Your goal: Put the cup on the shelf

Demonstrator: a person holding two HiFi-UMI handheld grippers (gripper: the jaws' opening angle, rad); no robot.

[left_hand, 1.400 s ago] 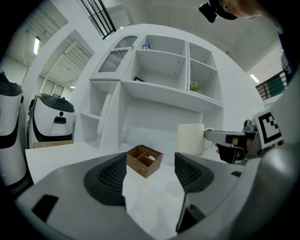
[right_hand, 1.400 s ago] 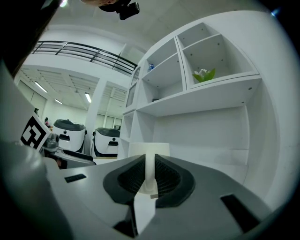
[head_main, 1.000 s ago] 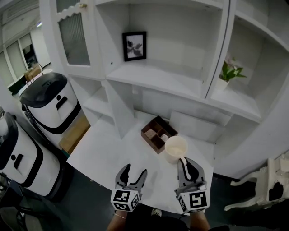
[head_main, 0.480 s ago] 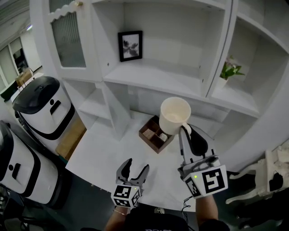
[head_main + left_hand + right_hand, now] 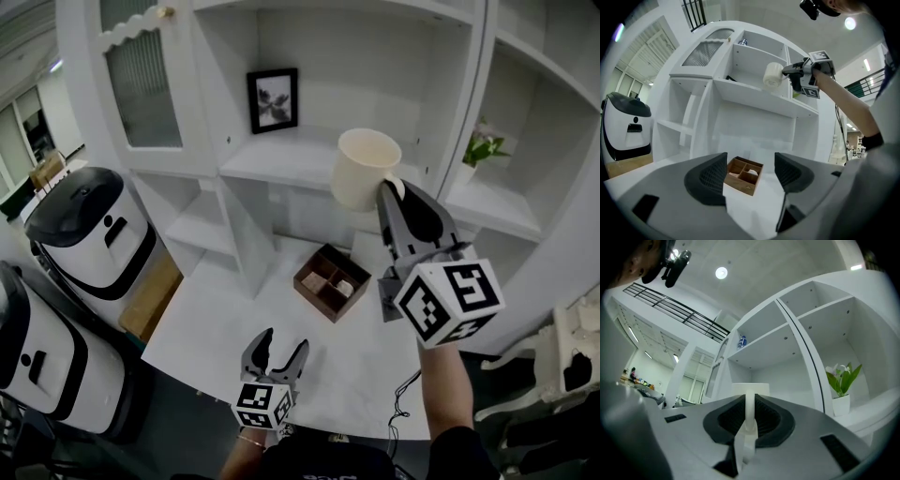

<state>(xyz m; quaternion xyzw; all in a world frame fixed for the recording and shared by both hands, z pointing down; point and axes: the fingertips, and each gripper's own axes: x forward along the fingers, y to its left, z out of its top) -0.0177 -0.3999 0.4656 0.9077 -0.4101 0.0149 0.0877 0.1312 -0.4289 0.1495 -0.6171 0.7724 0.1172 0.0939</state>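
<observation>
My right gripper (image 5: 392, 195) is shut on the handle of a cream cup (image 5: 364, 169), held high in front of the white shelf unit's middle shelf (image 5: 291, 159). The right gripper view shows the thin handle (image 5: 749, 411) clamped between the dark pads, with the cup (image 5: 751, 388) beyond it. From the left gripper view the cup (image 5: 772, 76) hangs beside the shelf opening. My left gripper (image 5: 274, 356) is low near the table's front edge, open and empty, with its pads (image 5: 712, 176) apart.
A brown wooden divided box (image 5: 329, 281) lies on the white table (image 5: 234, 319). A framed picture (image 5: 274, 99) stands on the middle shelf. A potted plant (image 5: 478, 150) sits on the right shelf. Two white and black bins (image 5: 94, 230) stand at the left.
My right gripper has lifted the cup from the table beside the wooden box up to the level of the middle shelf. The left gripper has hardly shifted.
</observation>
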